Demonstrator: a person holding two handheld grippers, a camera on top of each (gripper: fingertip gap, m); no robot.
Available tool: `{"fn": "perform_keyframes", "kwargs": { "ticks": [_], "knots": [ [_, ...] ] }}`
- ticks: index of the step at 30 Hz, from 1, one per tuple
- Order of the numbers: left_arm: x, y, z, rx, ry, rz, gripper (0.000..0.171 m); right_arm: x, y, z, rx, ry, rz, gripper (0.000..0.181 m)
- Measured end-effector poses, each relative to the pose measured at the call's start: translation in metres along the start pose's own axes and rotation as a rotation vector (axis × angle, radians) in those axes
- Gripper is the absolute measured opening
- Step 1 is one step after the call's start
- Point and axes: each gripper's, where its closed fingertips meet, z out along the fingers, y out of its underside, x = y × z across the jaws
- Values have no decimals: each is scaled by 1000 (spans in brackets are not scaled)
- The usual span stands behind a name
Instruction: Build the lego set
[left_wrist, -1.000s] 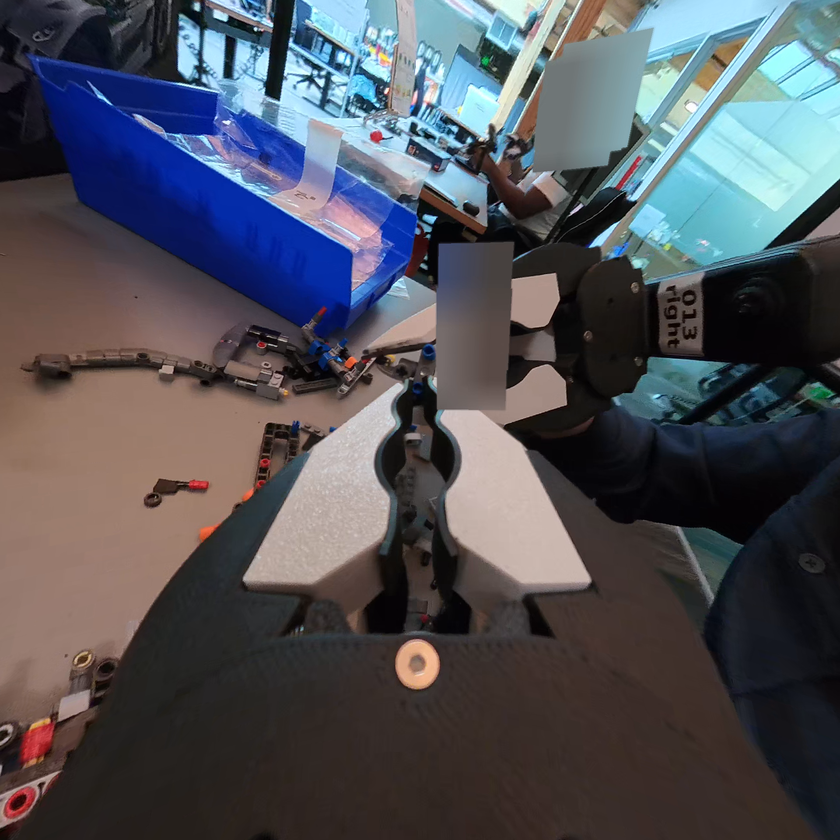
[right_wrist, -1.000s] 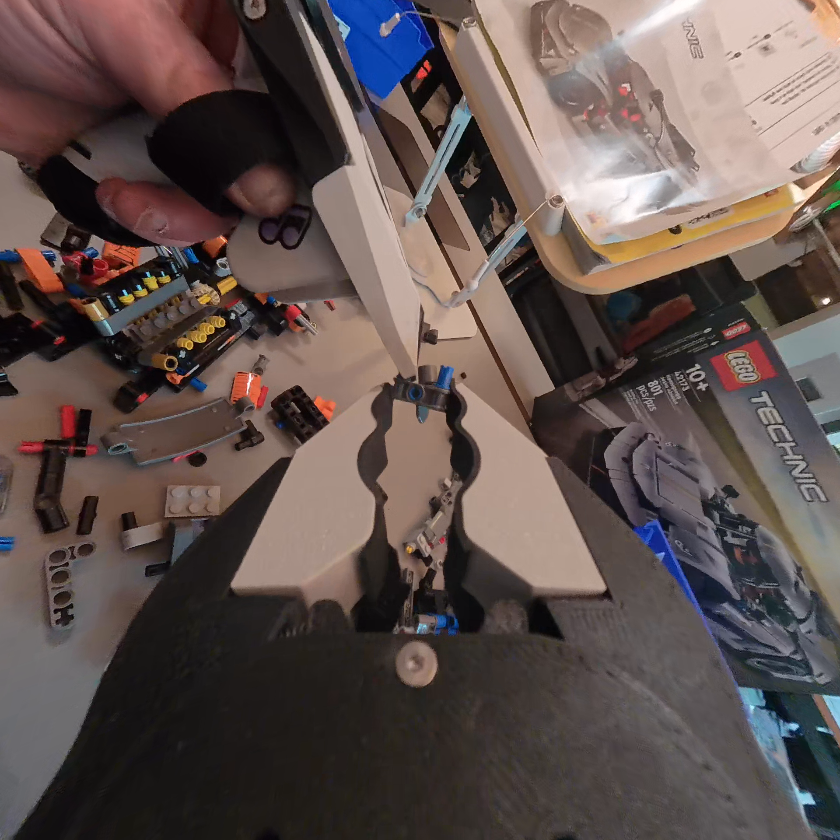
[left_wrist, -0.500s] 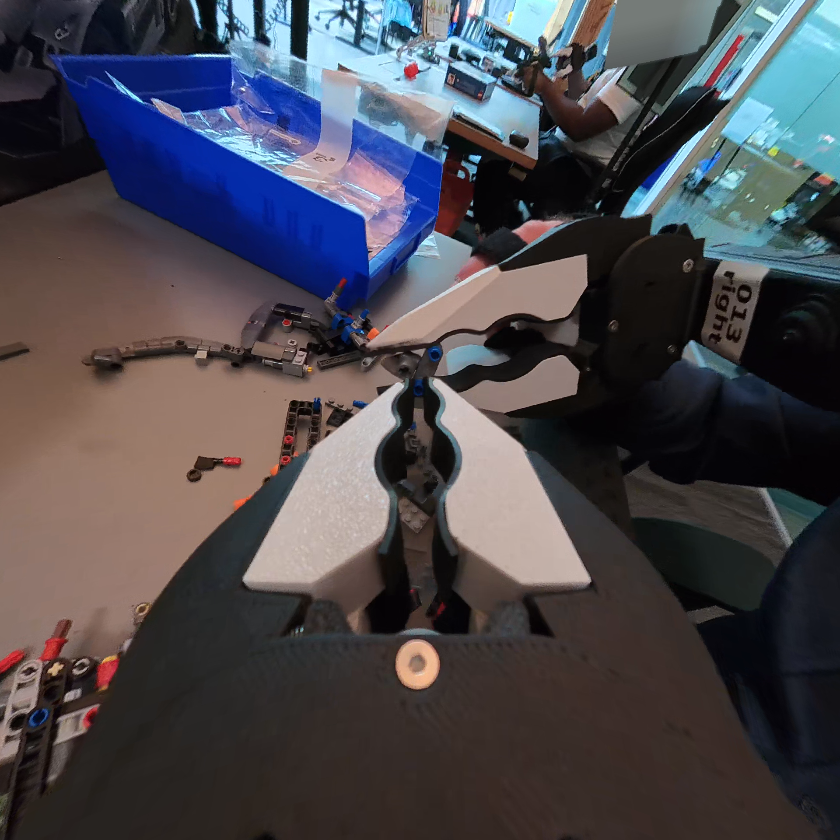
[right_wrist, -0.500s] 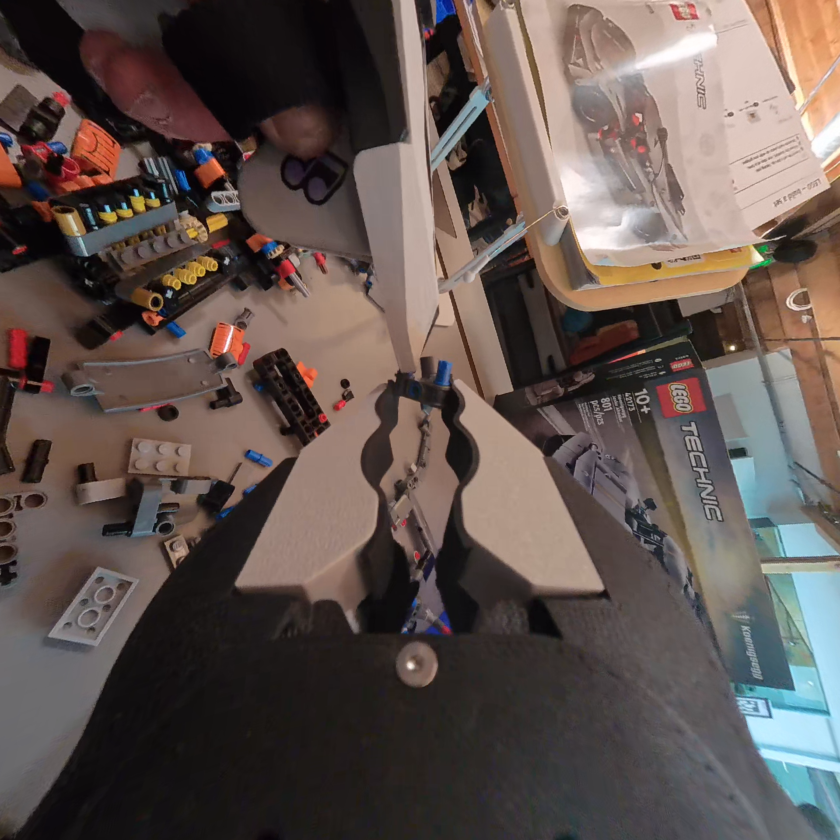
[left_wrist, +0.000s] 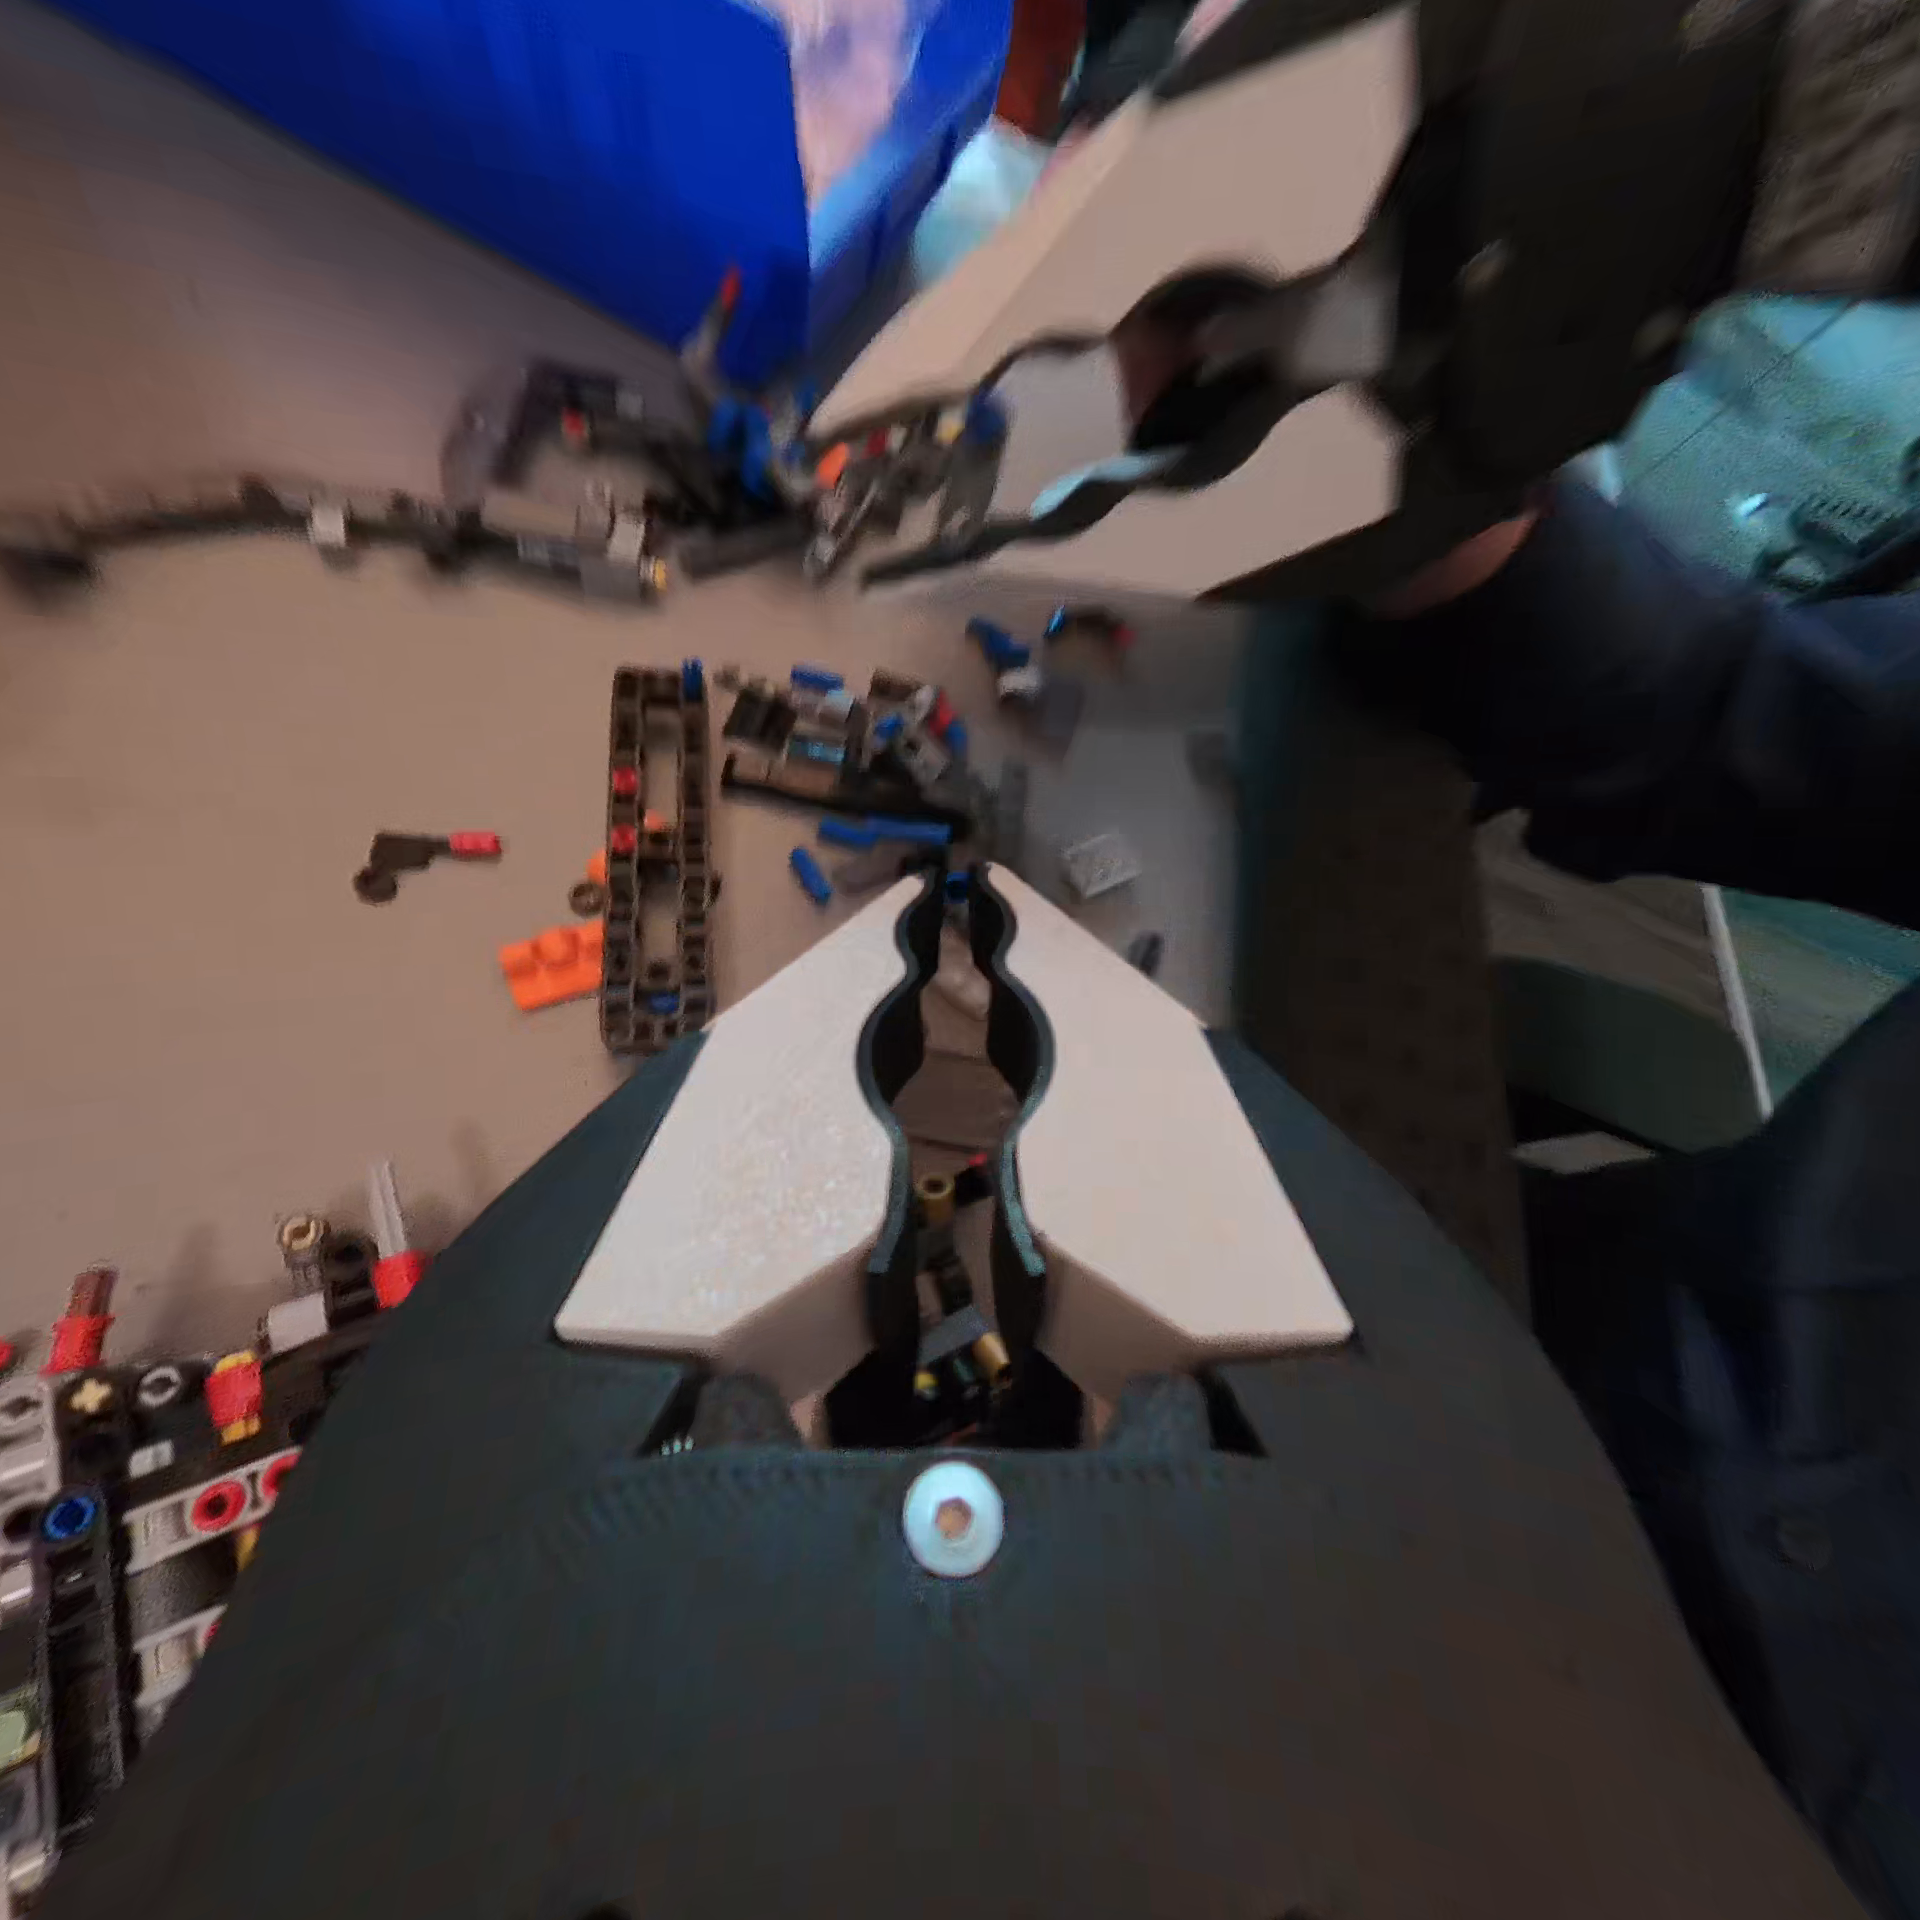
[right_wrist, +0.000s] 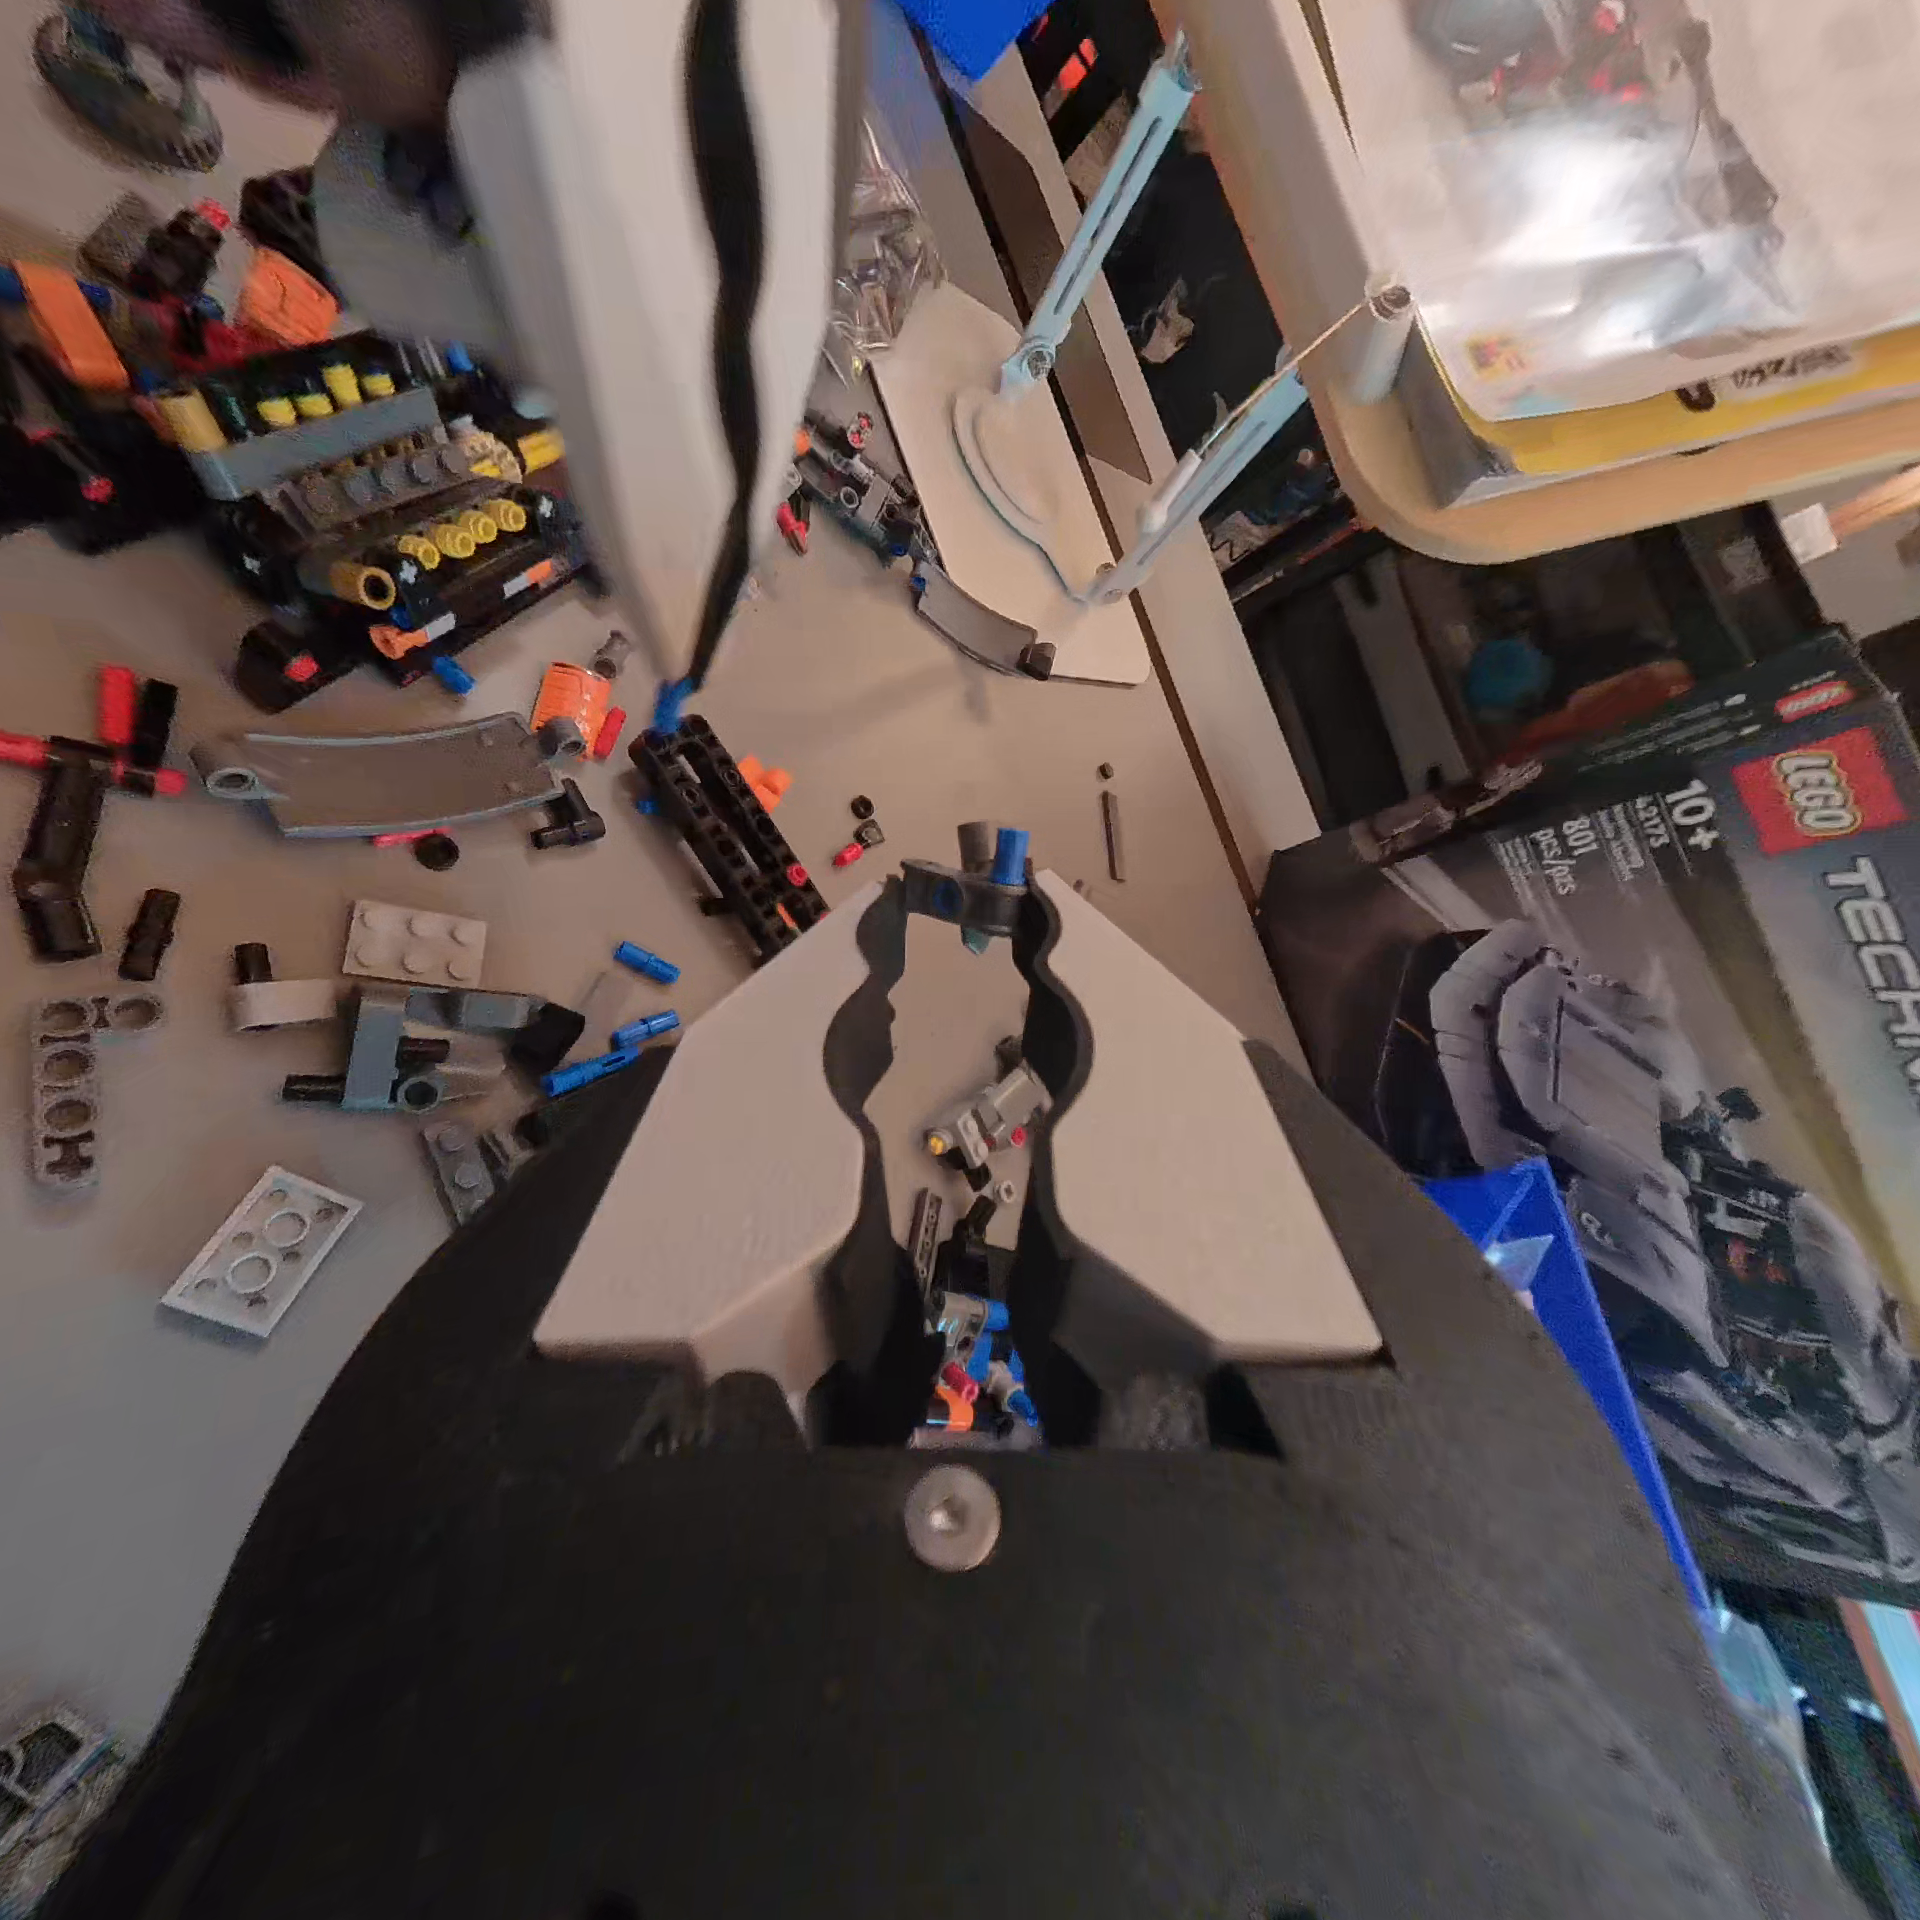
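Colours, referenced to the grey table (right_wrist: 894, 717)

Blue pin (right_wrist: 1006, 854) in dark grey connector (right_wrist: 961, 899); black beam frame (right_wrist: 732, 836) on table; orange plate (left_wrist: 549, 971) beside it; blue bin (left_wrist: 499, 156) at table's far edge; yellow-pegged black assembly (right_wrist: 395, 520).

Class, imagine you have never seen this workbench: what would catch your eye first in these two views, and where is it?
First, the right gripper, its fingertips pinching a small dark connector with a blue pin above the table. Next, the left gripper reaching in from the top, a blue pin at its tip. Around them, loose pieces litter the grey table, with a blocky assembly with yellow pins at upper left.
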Motion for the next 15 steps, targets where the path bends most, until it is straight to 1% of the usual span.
{"fn": "perform_keyframes", "kwargs": {
  "ticks": [2,3,4,5,7,9,12,15],
  "knots": [
    [-10,8,8,-37,-27,-15,5,-1,-6,-4,32,-4,-16,18],
    [-10,8,10,-42,-28,-9,12,-7,-10,-5,58,-34,-10,18],
    [-11,8,10,-57,-43,7,21,-9,-9,-4,53,-47,-11,18],
    [-13,5,9,-50,-79,31,24,-11,-6,-2,39,-54,-22,19],
    [-12,-5,5,-19,-140,112,23,-18,-7,0,58,-112,10,19],
    [-17,-10,1,-19,-221,180,23,-21,-6,0,63,-151,30,19],
    [-5,-26,-4,47,-257,352,22,-32,-9,0,93,-236,64,19],
    [5,-31,-3,44,-307,523,19,-45,-7,1,86,-306,51,19]
  ]
}}
